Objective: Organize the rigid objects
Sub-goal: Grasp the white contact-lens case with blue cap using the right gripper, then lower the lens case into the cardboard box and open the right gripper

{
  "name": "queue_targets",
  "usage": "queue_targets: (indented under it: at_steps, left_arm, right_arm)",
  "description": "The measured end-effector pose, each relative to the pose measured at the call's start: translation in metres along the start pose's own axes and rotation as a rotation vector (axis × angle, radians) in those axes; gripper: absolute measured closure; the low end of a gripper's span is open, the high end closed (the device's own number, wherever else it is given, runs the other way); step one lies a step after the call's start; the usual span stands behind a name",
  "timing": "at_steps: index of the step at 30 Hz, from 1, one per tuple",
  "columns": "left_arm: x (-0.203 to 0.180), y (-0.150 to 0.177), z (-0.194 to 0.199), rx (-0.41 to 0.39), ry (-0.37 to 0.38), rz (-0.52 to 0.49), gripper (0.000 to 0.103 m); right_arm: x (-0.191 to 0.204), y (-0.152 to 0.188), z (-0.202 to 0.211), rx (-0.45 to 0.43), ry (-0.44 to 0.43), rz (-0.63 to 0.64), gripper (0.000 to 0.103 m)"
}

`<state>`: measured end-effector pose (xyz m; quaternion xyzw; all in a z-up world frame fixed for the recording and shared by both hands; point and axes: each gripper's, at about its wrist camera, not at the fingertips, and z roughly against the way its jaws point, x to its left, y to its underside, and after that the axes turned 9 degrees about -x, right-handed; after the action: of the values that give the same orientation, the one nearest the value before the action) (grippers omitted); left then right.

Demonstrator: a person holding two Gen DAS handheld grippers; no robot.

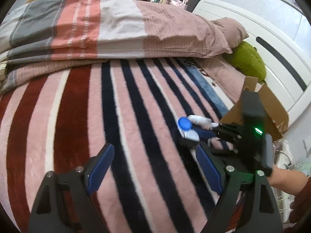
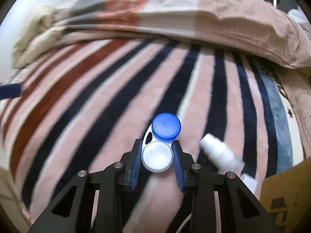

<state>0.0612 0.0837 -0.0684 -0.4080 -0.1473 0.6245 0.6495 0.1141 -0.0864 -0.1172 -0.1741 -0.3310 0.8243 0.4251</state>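
A contact lens case (image 2: 157,156) with one blue cap (image 2: 166,126) and one white cap lies on the striped blanket (image 2: 97,97). My right gripper (image 2: 157,141) is shut on it, its blue pads pressing both sides of the white cap. A white spray bottle (image 2: 219,152) lies just right of the case. In the left wrist view the case (image 1: 184,124) and the bottle (image 1: 200,120) sit at the right, with the right gripper (image 1: 196,134) on the case. My left gripper (image 1: 155,148) hovers open over the blanket, nothing between its fingers.
An open cardboard box (image 1: 272,112) stands at the right edge of the bed by the white headboard (image 1: 252,31); its corner (image 2: 287,194) shows beside my right gripper. A folded duvet (image 1: 97,23) and a green plush (image 1: 248,60) lie at the far side. A person's hand (image 1: 285,178) holds the right gripper.
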Motion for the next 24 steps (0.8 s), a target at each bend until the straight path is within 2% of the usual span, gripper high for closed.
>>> queue_targets:
  at_steps: [5, 7, 10, 11, 13, 17, 24]
  left_arm:
    - [-0.034, -0.015, 0.001, -0.014, 0.109, -0.029, 0.021]
    - [-0.052, -0.024, 0.003, -0.028, 0.157, -0.043, 0.035]
    - [-0.077, -0.037, 0.004, -0.042, 0.220, -0.064, 0.049]
    - [-0.089, -0.042, 0.004, -0.047, 0.232, -0.080, 0.053]
    - [-0.111, -0.053, 0.002, -0.053, 0.253, -0.107, 0.069]
    - [-0.151, -0.069, -0.012, -0.040, 0.277, -0.161, 0.078]
    - [-0.224, -0.085, -0.059, 0.035, 0.331, -0.222, 0.078]
  right_arm:
    - [0.020, -0.015, 0.063, -0.080, -0.134, 0.043, 0.077]
    - [0.023, -0.022, 0.085, -0.110, -0.168, 0.058, 0.077]
    - [0.021, -0.030, 0.116, -0.148, -0.202, 0.073, 0.077]
    - [0.019, -0.031, 0.124, -0.163, -0.205, 0.077, 0.077]
    - [0.009, -0.033, 0.141, -0.183, -0.202, 0.069, 0.077]
    - [-0.023, -0.030, 0.166, -0.223, -0.181, 0.034, 0.077]
    - [-0.095, -0.010, 0.192, -0.229, -0.117, -0.055, 0.077]
